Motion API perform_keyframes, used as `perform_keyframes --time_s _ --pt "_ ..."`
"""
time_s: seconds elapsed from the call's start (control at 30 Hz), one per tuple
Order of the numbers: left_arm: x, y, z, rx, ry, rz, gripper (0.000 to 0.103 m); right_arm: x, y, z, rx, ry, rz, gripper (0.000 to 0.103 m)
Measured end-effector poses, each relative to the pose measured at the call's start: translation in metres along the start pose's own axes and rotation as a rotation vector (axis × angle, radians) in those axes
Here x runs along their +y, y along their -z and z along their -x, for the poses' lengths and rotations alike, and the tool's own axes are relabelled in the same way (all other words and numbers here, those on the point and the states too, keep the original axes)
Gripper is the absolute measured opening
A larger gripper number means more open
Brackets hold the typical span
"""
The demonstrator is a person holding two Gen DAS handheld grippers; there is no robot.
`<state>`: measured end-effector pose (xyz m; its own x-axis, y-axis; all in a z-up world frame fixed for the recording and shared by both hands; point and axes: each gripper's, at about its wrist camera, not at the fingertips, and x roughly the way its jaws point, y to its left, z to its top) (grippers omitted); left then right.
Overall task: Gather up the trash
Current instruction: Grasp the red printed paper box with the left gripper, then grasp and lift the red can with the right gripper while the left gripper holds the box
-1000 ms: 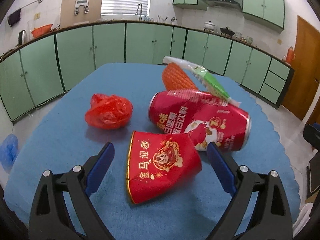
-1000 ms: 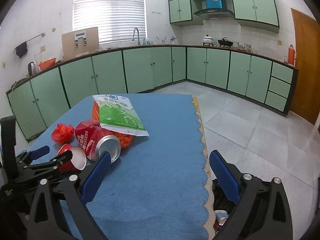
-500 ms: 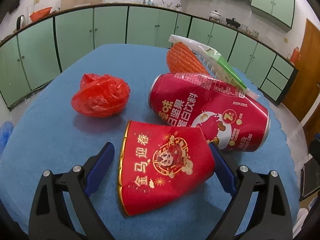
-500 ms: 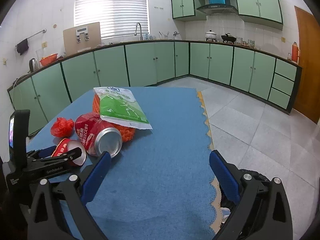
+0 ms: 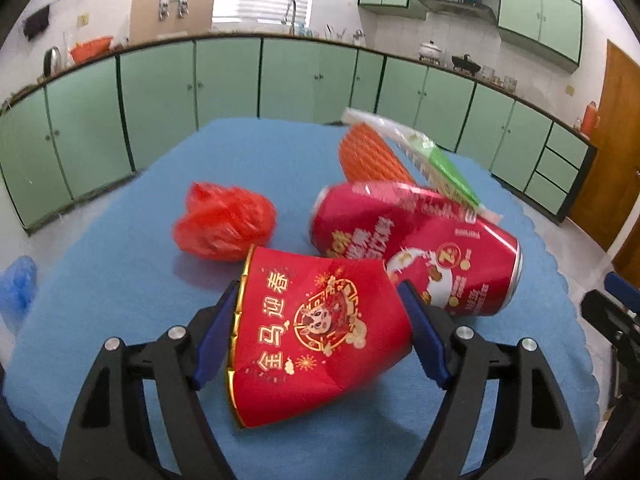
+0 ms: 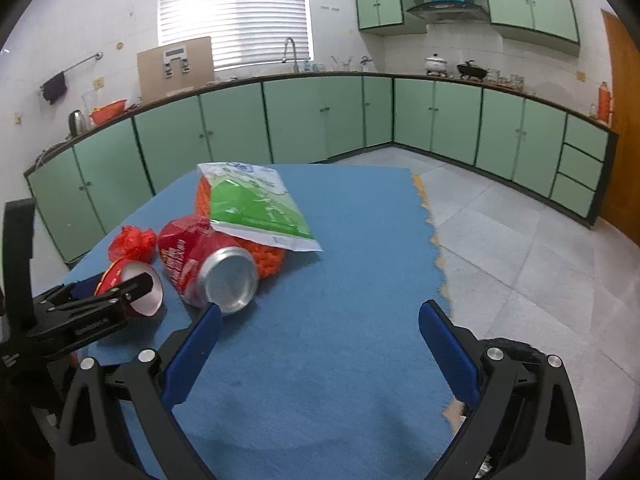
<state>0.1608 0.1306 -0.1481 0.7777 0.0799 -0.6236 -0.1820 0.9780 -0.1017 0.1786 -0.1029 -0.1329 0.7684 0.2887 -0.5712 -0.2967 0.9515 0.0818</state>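
Note:
A red paper cup (image 5: pixel 316 332) lies on its side on the blue tablecloth (image 5: pixel 120 280). My left gripper (image 5: pixel 317 287) is closing on it, and both blue pads touch its sides. From the right wrist view, the left gripper (image 6: pixel 132 284) is at the cup's white mouth (image 6: pixel 148 300). Just behind lie a red drink can (image 5: pixel 420 248), a crumpled red plastic bag (image 5: pixel 224 220), an orange foam net (image 5: pixel 368 156) and a green-and-white packet (image 5: pixel 436 164). My right gripper (image 6: pixel 320 312) hangs open over bare cloth, to the right of the can (image 6: pixel 208 264).
The cloth's scalloped right edge (image 6: pixel 432 240) drops to a tiled floor. A dark bin (image 6: pixel 508 348) sits low beside that edge, behind my right finger. A blue bag (image 5: pixel 18 284) lies on the floor at the left. Green cabinets line the walls.
The left jaws have narrowed from wide open until the pads meet the red cup. The right gripper has shifted slightly toward the table; the bin has slid behind its finger.

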Motion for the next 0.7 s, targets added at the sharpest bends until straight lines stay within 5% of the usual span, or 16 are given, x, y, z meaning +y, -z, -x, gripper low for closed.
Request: perform_keyframes --time_s 0.7 --pt "0.046 -0.021 0.009 -0.071 -0.093 0.006 0.075 0.043 -0.025 -0.074 0.063 -0.112 0.008 0.097"
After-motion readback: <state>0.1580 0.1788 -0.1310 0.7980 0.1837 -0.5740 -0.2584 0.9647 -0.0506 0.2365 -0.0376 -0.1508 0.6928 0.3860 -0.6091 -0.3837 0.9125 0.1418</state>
